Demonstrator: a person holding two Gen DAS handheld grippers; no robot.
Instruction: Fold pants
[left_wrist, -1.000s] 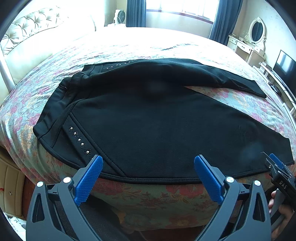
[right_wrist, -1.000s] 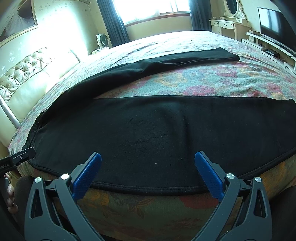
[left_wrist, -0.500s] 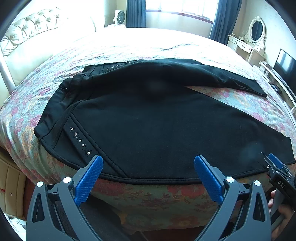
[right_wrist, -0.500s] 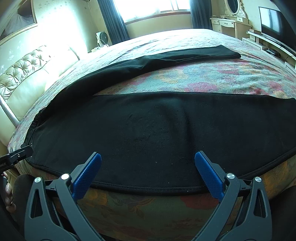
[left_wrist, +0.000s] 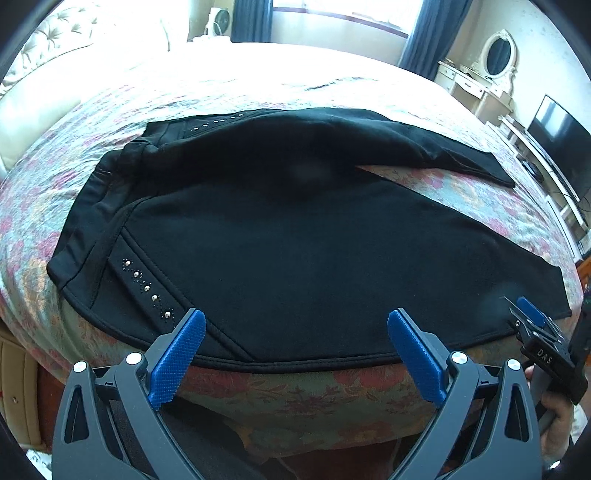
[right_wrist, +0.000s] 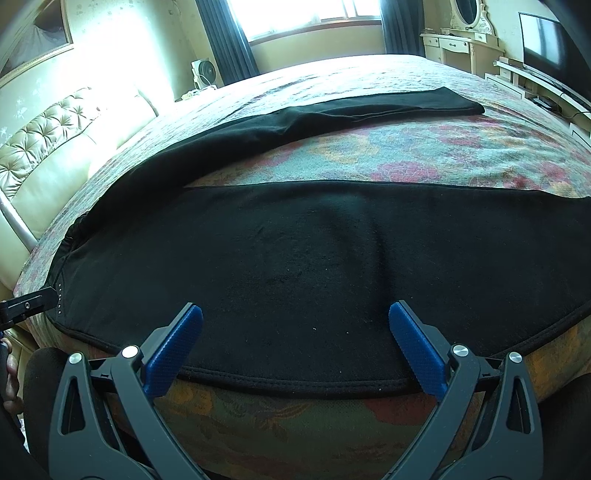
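Note:
Black pants (left_wrist: 295, 251) lie spread flat on a floral bedspread (left_wrist: 314, 391), waistband to the left, the two legs fanned apart to the right. A row of silver studs (left_wrist: 147, 288) marks the near hip. My left gripper (left_wrist: 295, 354) hovers open at the bed's near edge, just short of the near leg's outer seam. My right gripper (right_wrist: 295, 347) is open too, over the near leg (right_wrist: 314, 266) further down. The far leg (right_wrist: 332, 114) stretches toward the foot end. Each gripper shows at the other view's side edge, the right gripper (left_wrist: 532, 325) and the left gripper (right_wrist: 26, 304).
A tufted cream headboard (right_wrist: 55, 147) stands at the left. A dressing table with an oval mirror (left_wrist: 495, 62), a television (left_wrist: 561, 147) on a low unit and a small fan (right_wrist: 203, 72) lie beyond the bed. A hand (left_wrist: 557, 417) holds the right gripper.
Both grippers have edged slightly forward toward the pants' near seam. The pants have not moved and both grippers stay open.

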